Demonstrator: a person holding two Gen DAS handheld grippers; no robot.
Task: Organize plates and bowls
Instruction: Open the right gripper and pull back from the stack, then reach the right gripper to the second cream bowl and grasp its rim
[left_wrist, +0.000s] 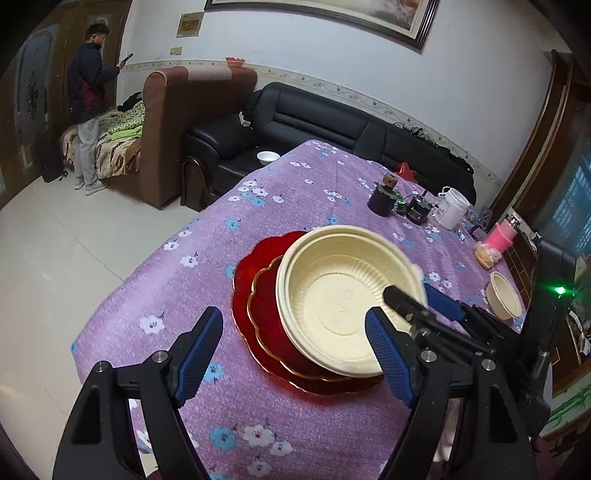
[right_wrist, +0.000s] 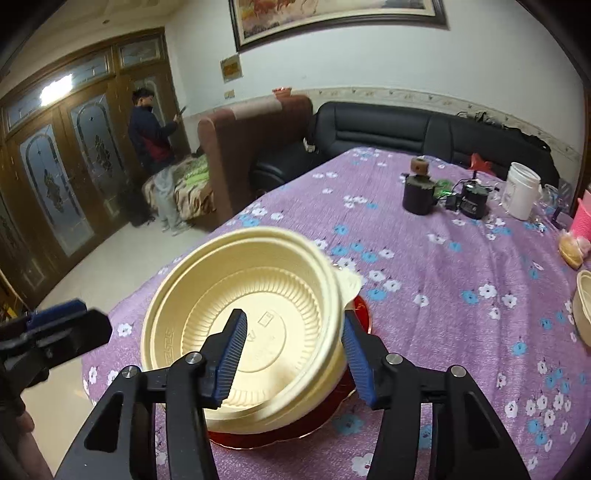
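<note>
Right wrist view, right gripper (right_wrist: 293, 354) jaws apart astride cream bowl's (right_wrist: 236, 314) rim, gripping nothing, bowl on red plates (left_wrist: 258, 291), left gripper (left_wrist: 293, 354) released beside them

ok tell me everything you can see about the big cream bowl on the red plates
The cream bowl looks like thin moulded plastic: round, wide stepped rim, ribbed inner wall, flat base with faint embossed marks, a small tab at the rim. It is empty, open side up and slightly tilted, resting on two stacked red plates on the purple flowered tablecloth. The right gripper straddles its near wall, one finger inside, one outside, jaws open. The left gripper is apart from it, open.
</note>
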